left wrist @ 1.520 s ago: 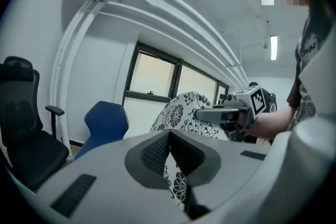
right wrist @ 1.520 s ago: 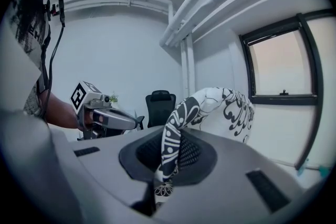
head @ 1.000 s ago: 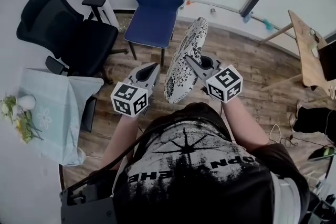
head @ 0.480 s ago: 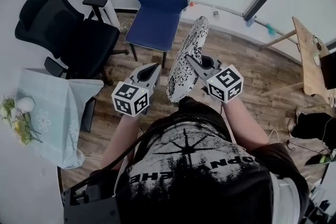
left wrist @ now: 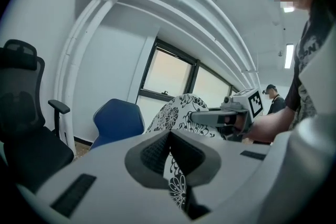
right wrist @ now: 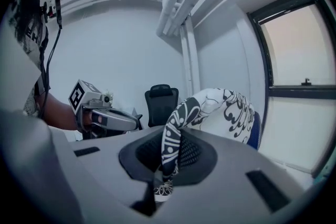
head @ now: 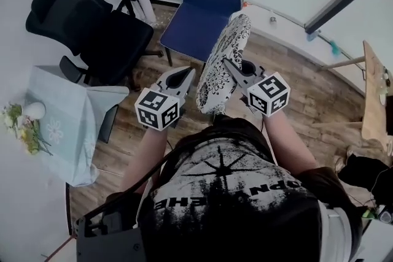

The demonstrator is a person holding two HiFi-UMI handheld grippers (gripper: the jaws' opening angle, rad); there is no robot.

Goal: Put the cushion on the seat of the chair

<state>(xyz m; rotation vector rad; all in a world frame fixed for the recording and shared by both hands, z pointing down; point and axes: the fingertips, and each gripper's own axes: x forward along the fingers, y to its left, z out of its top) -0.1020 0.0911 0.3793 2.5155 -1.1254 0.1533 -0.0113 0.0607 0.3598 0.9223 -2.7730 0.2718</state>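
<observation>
Carry step: right tool [head: 229,64] is clamped tight on an edge of the patterned cushion [head: 228,40], which is held on edge in mid-air and not yet on any seat. Left tool [head: 186,72] has its jaws together and empty, just beside the cushion at its 9 o'clock. Blue chair [head: 199,15] sits at 12 o'clock, so the next move is likely to carry the cushion over that seat, tip it flat and let go.

T-shirt [head: 227,193] print: "OPN", "EHE"
</observation>
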